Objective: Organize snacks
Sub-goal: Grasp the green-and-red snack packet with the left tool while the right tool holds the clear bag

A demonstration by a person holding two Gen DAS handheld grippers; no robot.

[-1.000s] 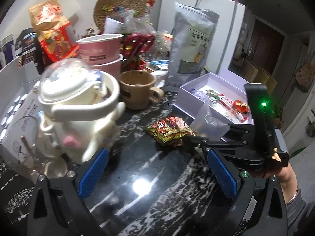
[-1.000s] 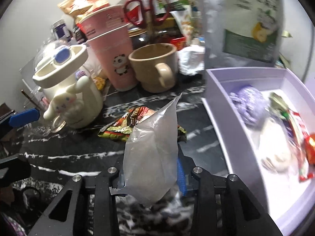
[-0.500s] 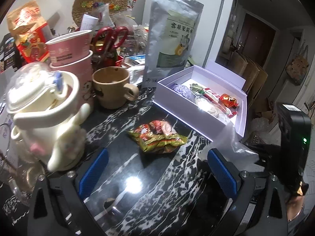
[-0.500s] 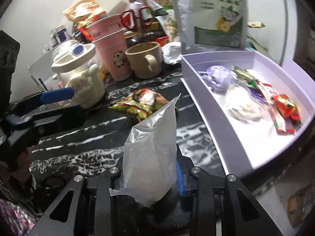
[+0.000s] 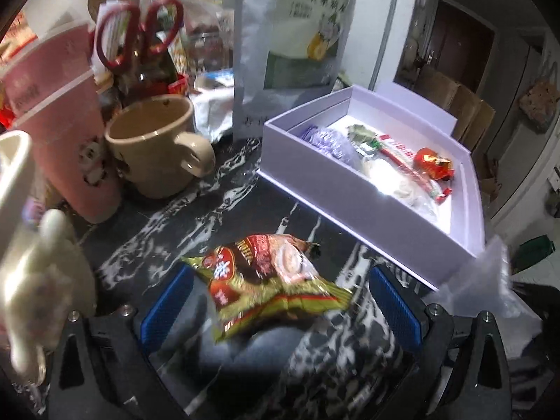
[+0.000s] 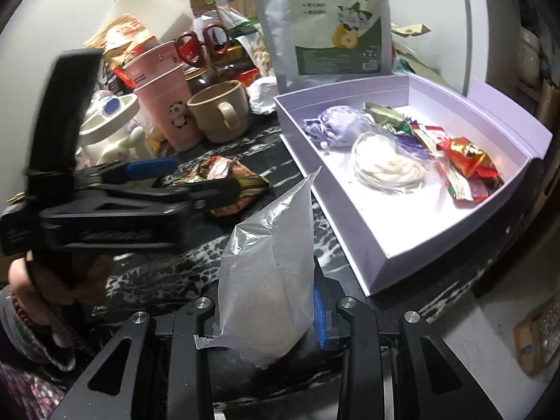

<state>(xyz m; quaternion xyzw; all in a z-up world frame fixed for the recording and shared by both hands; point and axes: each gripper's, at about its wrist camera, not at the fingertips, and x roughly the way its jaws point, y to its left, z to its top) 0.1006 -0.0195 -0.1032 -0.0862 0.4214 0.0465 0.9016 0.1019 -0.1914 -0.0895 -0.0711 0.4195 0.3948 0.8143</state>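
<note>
A red and gold snack packet [image 5: 269, 280] lies on the black marble counter [image 5: 224, 210], between the blue pads of my open left gripper [image 5: 280, 304]. The right wrist view shows the same packet [image 6: 224, 182] with the left gripper [image 6: 196, 178] around it. My right gripper [image 6: 269, 308] is shut on a clear plastic bag [image 6: 269, 273] holding something pale. That bag [image 5: 490, 283] shows at the right edge of the left wrist view. An open lavender box [image 6: 350, 245] holds several wrapped snacks [image 6: 465, 161].
A beige mug [image 5: 154, 147], stacked pink cups [image 5: 59, 122], red scissors [image 5: 140, 31] and a tall silver pouch [image 5: 290, 42] crowd the counter's back. A white character-shaped kettle [image 5: 38, 273] stands at the left. A hand [image 6: 52, 276] holds the left gripper's handle.
My left gripper has moved forward and down until its pads flank the red and gold packet. The right gripper drew back and up with the clear bag still held.
</note>
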